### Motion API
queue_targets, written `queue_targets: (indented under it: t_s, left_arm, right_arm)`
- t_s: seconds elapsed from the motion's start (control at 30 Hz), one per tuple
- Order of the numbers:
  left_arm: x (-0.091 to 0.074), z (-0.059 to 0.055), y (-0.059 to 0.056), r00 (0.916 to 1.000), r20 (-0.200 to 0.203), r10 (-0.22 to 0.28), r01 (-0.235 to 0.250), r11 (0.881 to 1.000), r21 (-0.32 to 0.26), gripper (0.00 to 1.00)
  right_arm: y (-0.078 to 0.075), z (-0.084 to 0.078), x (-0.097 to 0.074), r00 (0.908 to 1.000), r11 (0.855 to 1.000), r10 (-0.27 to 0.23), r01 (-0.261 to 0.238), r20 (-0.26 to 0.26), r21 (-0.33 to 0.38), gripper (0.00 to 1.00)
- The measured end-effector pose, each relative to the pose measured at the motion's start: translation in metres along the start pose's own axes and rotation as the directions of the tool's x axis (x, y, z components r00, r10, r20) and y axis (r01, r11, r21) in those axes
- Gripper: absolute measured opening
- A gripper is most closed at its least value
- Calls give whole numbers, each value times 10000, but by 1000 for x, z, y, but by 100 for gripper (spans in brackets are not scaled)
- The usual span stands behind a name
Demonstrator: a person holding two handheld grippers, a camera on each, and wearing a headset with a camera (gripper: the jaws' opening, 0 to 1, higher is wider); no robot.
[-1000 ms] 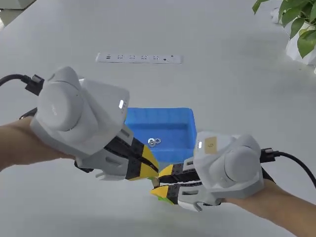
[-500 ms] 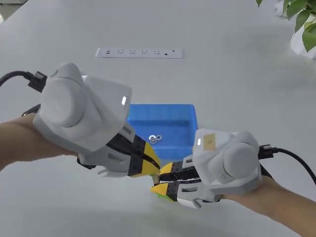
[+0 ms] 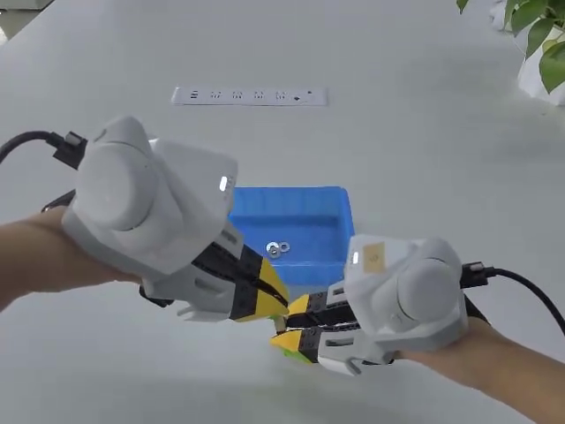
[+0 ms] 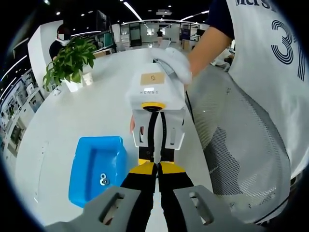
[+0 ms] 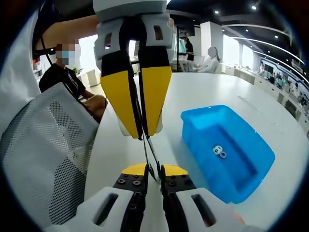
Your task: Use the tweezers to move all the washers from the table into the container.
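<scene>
Thin metal tweezers (image 5: 149, 152) run between the two grippers, which meet tip to tip just in front of the blue container (image 3: 291, 199). My left gripper (image 3: 281, 305) comes in from the left with its yellow jaws shut on one end of the tweezers. From the right, my right gripper (image 3: 281, 337) is shut on the other end. Two or three washers (image 3: 277, 250) lie together inside the container. In the left gripper view the left gripper (image 4: 157, 166) faces the right gripper (image 4: 154, 155), with the container (image 4: 91, 150) and washers (image 4: 103, 181) at the left. The right gripper view has the left gripper (image 5: 141, 133) above, with the container (image 5: 193, 121) and washers (image 5: 220, 152) at the right.
A white power strip (image 3: 250, 95) lies on the white table beyond the container. A potted plant (image 3: 534, 35) stands at the far right corner. A mesh chair (image 4: 241, 159) and the person's vest are close behind the table's near edge.
The head camera has shifted slightly. Both grippers stay tip to tip with the tweezers between them, and the washers in the container have not moved.
</scene>
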State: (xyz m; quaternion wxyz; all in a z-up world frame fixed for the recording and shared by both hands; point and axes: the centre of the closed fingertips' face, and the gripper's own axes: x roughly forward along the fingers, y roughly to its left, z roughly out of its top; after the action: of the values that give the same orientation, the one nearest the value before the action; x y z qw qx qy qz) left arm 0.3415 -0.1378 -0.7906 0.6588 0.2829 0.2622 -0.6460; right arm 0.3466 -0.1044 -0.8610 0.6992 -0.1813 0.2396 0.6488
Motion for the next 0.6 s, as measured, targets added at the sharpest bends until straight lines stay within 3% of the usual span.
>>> queue_targets:
  t_s: [0.37, 0.47, 0.6]
  left_arm:
    - [-5, -2, 0, 9992, -406, 39, -28, 9996, 265, 5]
    - [-7, 5, -1, 9998, -188, 68, -64, 9997, 251, 5]
    - [-12, 7, 1, 9996, -236, 164, -156, 9993, 351, 5]
  right_arm:
    - [6, 2, -2, 9997, 9997, 109, -113, -198, -205, 10]
    - [6, 7, -5, 10000, 9998, 64, -65, -52, -170, 10]
    - [5, 11, -7, 10000, 9993, -34, 30, -92, -385, 10]
